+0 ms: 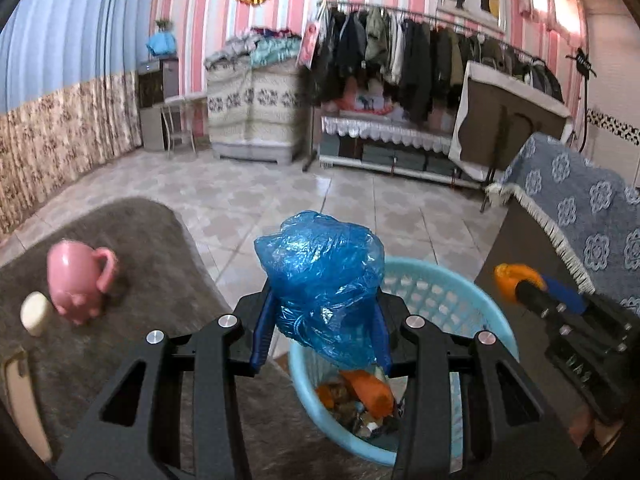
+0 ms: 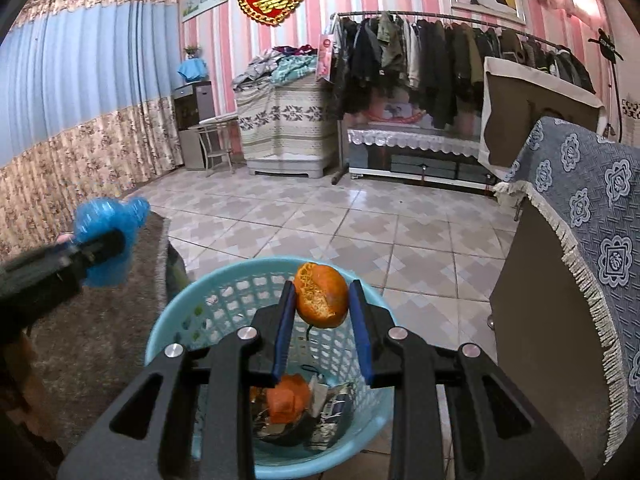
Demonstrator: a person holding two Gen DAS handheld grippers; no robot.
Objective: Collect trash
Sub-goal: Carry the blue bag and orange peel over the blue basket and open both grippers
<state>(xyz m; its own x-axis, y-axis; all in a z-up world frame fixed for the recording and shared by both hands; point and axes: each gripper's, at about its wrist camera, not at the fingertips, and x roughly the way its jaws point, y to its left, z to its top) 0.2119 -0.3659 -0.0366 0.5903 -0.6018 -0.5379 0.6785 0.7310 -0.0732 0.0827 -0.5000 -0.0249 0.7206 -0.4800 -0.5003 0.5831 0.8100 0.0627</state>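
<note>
Both hands are full right now. My left claw [image 1: 324, 316] is pinched around a crumpled blue plastic bag [image 1: 320, 280], held up over the near edge of the light blue basket [image 1: 460, 300]. My right claw [image 2: 322, 312] is clamped on a piece of orange peel [image 2: 321, 300], right above the basket's [image 2: 224, 300] opening. There's already peel and some foil-looking wrappers sitting in the bottom.

Handling-wise, I'd guess the bag is super light and floppy, and that thin film is slick, so it could slide out or cling to a pad when I let go. Grabbing it by the bunched-up middle like this seems right, since a loose corner would just pull through. The peel looks light too, curled and a bit stiff, and it'd probably crack if I squeezed harder. It's pinched across its width, which looks solid enough.

Over on the grey fuzzy surface [image 1: 140, 240] to the left there's a pink mug [image 1: 76, 280] lying tipped over, with a small cream-coloured thing [image 1: 35, 314] just beside it. Can't tell what that one is, so no idea yet if it counts as trash.
</note>
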